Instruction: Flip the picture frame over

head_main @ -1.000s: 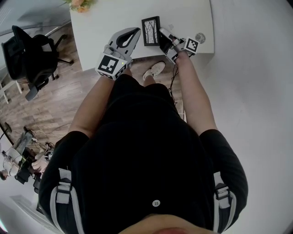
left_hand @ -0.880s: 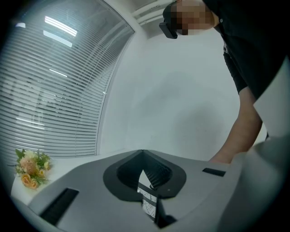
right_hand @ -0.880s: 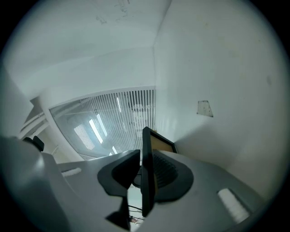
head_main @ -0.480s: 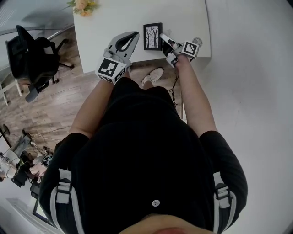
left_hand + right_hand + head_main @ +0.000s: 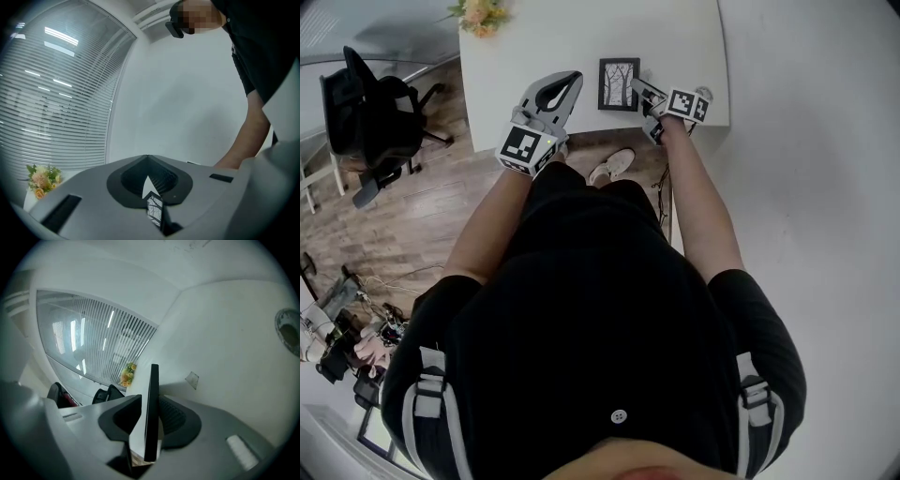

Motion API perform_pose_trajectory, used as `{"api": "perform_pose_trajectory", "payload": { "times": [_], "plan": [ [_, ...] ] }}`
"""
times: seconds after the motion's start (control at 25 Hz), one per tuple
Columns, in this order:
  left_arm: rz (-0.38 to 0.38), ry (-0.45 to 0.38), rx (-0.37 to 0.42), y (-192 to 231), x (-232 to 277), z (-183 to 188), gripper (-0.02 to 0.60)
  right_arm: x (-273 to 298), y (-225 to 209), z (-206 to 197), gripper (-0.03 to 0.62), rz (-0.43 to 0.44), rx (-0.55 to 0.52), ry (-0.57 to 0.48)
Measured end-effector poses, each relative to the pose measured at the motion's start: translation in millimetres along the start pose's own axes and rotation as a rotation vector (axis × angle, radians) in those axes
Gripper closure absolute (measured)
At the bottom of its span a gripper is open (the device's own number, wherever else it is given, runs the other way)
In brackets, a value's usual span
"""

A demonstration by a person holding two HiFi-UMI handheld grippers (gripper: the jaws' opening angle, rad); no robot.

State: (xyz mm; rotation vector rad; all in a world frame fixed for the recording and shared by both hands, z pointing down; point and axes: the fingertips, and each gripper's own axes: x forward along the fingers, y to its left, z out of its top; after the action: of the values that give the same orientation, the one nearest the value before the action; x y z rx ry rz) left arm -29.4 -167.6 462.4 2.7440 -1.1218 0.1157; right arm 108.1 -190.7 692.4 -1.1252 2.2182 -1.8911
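the picture frame (image 5: 619,83) is lying face up near the front edge of the white surface (image 5: 534,42), tree print showing. the right gripper (image 5: 639,88) is coming in at its right long side. in the right gripper view the fingers (image 5: 177,420) are pinching the thin black edge of the frame (image 5: 151,418), closed on it from both faces at about mid-length.

the left gripper (image 5: 566,84) is hovering just left of the frame, apart from it. its fingers (image 5: 117,197) are pressed together with nothing between them, and only a sliver of the frame (image 5: 155,212) is peeking through beyond.

i'm judging this frame as light and stiff, so a one-sided hold should be carrying it. the glossy edge is looking slippery, though, and the front is probably glazed, so it is wanting a gentle set-down. a bite deeper onto the border, or the left gripper steadying the far edge, would be making the turn safer. flowers (image 5: 483,13) are sitting well clear at the back corner.
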Motion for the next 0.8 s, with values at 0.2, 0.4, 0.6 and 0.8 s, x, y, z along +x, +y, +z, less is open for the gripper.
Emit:
{"api": "perform_pose_trajectory", "payload": {
  "times": [0.2, 0.4, 0.6, 0.8],
  "plan": [
    [0.015, 0.006, 0.01, 3, -2, 1, 0.577, 0, -14, -4, 0.471, -0.157, -0.17, 0.069],
    [0.012, 0.009, 0.006, 4, -3, -2, 0.577, 0, -24, -7, 0.463, -0.313, -0.398, 0.149],
    [0.018, 0.004, 0.007, 9, 0, 2, 0.577, -1, -19, 1, 0.42, -0.438, -0.63, 0.188],
    [0.003, 0.019, 0.019, 10, 7, 2, 0.577, -2, 16, 18, 0.419, -0.398, -0.775, 0.149]
  ]
}}
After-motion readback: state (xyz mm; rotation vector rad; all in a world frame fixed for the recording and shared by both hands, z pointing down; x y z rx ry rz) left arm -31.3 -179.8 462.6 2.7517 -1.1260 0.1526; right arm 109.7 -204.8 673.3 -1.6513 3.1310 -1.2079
